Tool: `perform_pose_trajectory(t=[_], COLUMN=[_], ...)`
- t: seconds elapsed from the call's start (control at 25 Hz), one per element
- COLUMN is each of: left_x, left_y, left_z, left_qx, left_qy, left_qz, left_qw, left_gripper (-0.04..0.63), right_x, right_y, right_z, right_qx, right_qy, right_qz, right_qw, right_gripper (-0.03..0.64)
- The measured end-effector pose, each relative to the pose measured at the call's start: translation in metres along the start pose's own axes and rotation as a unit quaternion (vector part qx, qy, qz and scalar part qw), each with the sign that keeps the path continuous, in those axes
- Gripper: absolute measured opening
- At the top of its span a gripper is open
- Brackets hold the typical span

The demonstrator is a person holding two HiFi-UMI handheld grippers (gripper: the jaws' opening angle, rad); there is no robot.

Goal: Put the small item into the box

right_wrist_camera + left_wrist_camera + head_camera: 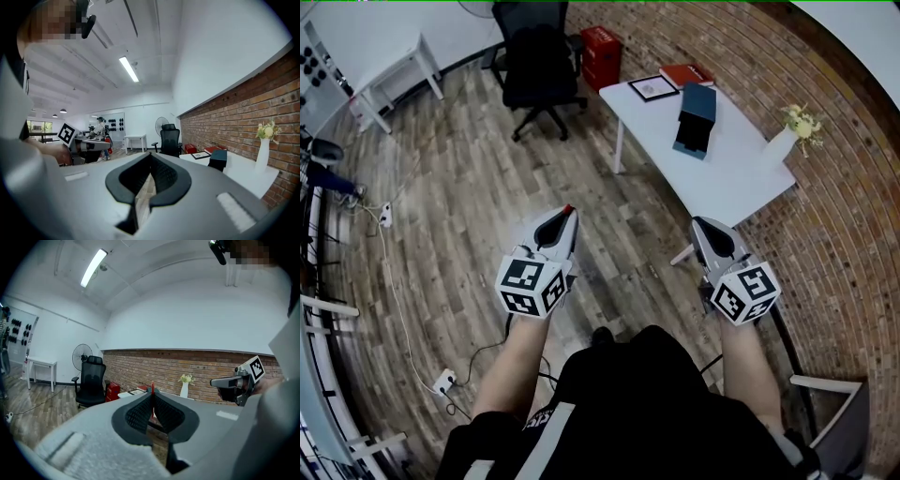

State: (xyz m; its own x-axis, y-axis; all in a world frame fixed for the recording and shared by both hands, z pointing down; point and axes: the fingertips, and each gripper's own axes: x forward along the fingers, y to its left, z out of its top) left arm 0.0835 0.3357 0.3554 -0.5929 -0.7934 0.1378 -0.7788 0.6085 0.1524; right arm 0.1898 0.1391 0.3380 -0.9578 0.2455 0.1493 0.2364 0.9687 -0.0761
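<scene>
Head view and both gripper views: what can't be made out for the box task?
Small red item: left gripper view, the left gripper covers all but a thin edge, so its kind is unclear.
Box: head view, too far away and small to tell whether it is open or closed.

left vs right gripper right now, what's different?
Load: the left gripper is closed on a small red item that pokes out past its tips; the right gripper has nothing between its jaws.
Place: in the head view the right gripper is by the near corner of the white table; the left gripper is over open floor.
Shared: both have jaws together, both point forward, and both are short of the dark box on the table.
</scene>
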Motion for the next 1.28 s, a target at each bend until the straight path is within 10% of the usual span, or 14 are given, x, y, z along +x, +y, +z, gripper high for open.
perform_pose_trajectory(t=[1.28], left_x=[0.339], left_y=[0.051], left_z=[0.029], left_qx=[0.027], left_qy=[0.065], left_qz=[-0.007], left_qw=[0.9975], left_gripper=[0.020], right_x=[0.199], right_y=[-0.290], right_z=[-0.008], right_qx=[0.068], right_qy=[0.007], right_qz=[0.000], right_qw=[0.998], right_gripper=[0.002])
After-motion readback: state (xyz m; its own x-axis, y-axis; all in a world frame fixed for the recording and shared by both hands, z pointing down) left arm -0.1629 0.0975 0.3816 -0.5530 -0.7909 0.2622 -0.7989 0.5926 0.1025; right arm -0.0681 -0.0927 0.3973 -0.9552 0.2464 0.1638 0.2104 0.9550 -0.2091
